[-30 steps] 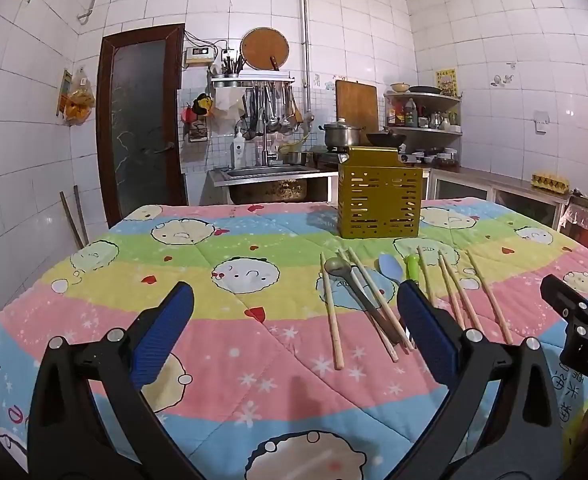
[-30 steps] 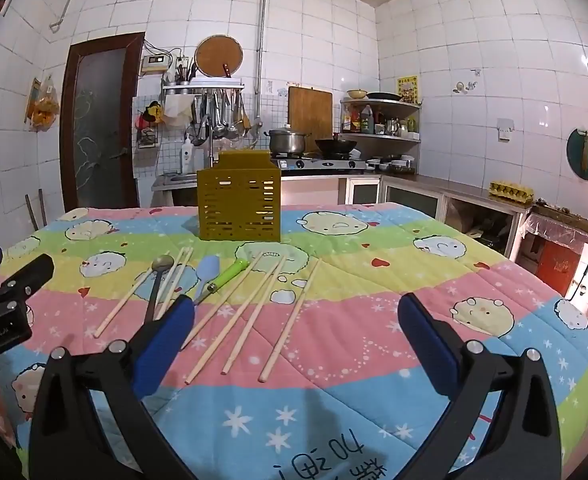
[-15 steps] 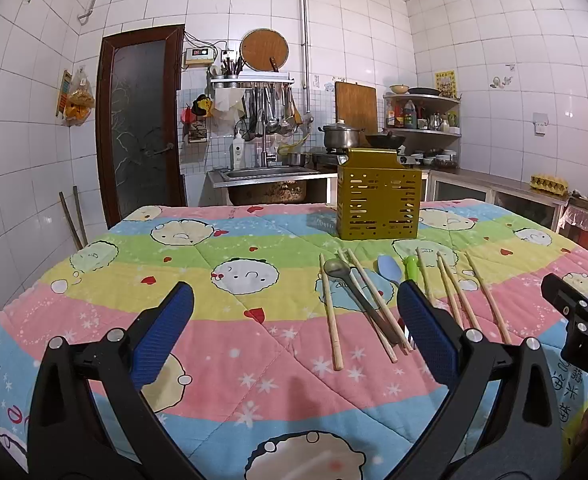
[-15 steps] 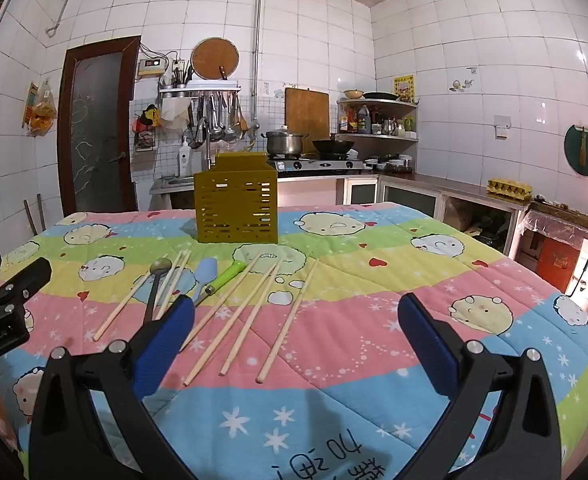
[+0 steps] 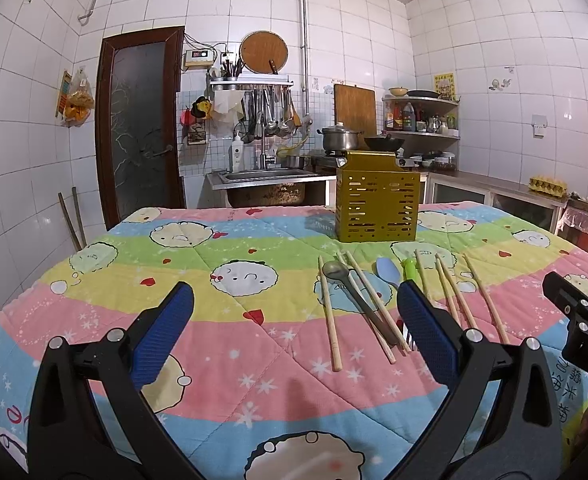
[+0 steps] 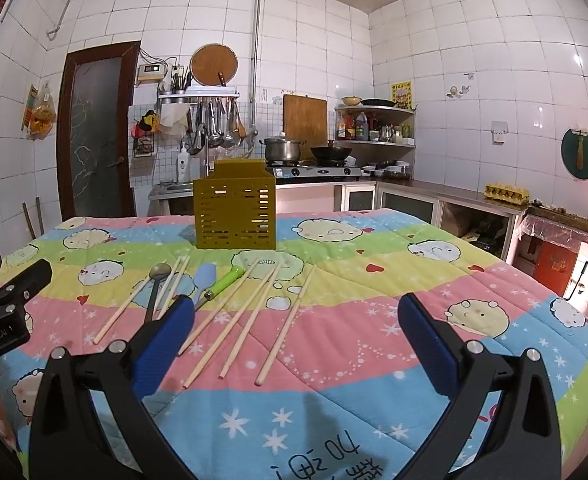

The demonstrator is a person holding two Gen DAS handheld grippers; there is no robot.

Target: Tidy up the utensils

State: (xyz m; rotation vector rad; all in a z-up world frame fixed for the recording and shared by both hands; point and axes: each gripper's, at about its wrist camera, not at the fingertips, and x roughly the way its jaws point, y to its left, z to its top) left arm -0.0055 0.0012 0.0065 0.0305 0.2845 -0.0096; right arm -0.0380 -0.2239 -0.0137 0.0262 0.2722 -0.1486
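Long wooden chopsticks (image 6: 284, 328), spoons, yellow box (image 6: 235, 210) on striped tabletop (image 6: 374, 280), both jaws wide open, empty

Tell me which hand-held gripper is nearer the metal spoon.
Left. The left hand-held gripper has the metal spoon between its open fingers, toward its right one. The right hand-held gripper sits further right; the spoon lies beyond its left finger.

Chopsticks (image 6: 282, 332) and spoon (image 6: 156, 286) before holder (image 6: 235, 210)
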